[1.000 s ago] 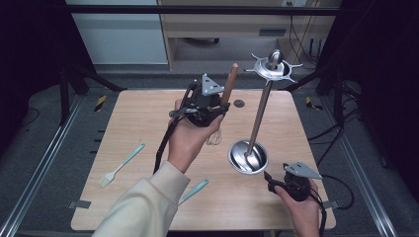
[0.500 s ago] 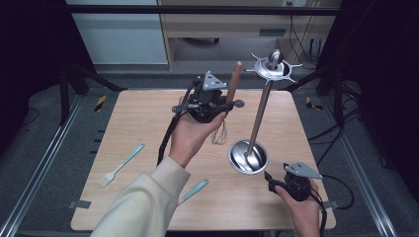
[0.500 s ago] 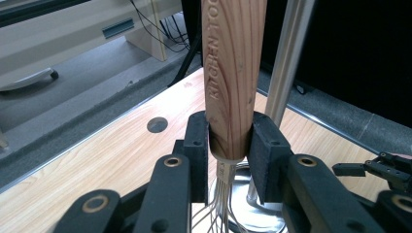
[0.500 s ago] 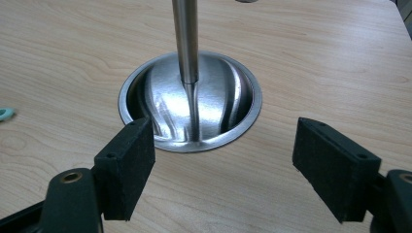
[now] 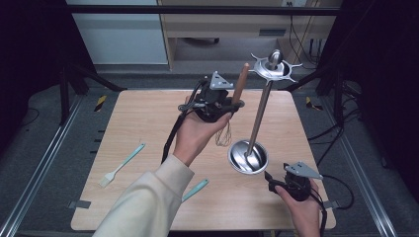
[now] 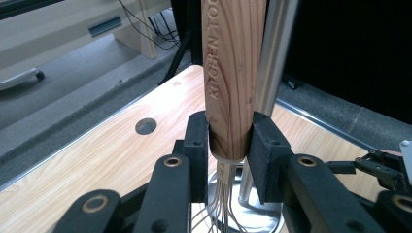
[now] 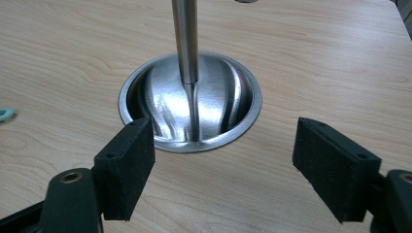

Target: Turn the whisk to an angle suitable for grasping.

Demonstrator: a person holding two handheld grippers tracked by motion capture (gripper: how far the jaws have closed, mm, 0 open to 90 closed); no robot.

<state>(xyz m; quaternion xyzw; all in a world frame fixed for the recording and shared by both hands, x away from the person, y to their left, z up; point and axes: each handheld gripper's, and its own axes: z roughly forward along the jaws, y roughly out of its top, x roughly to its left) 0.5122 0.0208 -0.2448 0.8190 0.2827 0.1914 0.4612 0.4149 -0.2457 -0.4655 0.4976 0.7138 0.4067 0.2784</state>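
A whisk with a wooden handle (image 5: 240, 83) (image 6: 233, 73) and wire loops (image 5: 223, 136) hangs upright above the table. My left gripper (image 5: 236, 104) (image 6: 228, 141) is shut on the lower end of that handle. Just right of it stands a steel utensil stand: a round dished base (image 5: 248, 157) (image 7: 189, 145), a thin pole (image 5: 259, 116) (image 6: 274, 48) (image 7: 184, 39) and a star of hooks on top (image 5: 272, 66). My right gripper (image 5: 271, 178) (image 7: 223, 160) rests low near the table's front right, open. Its jaws face the base without touching it.
A teal-handled brush (image 5: 121, 165) lies at the table's left and a teal handle (image 5: 195, 190) lies near the front, partly under the left sleeve. A dark round hole (image 6: 145, 126) marks the far tabletop. Table edges and metal rails run along both sides.
My left gripper has drifted a little to the right with the whisk, closer to the stand's pole. The right gripper has stayed put.
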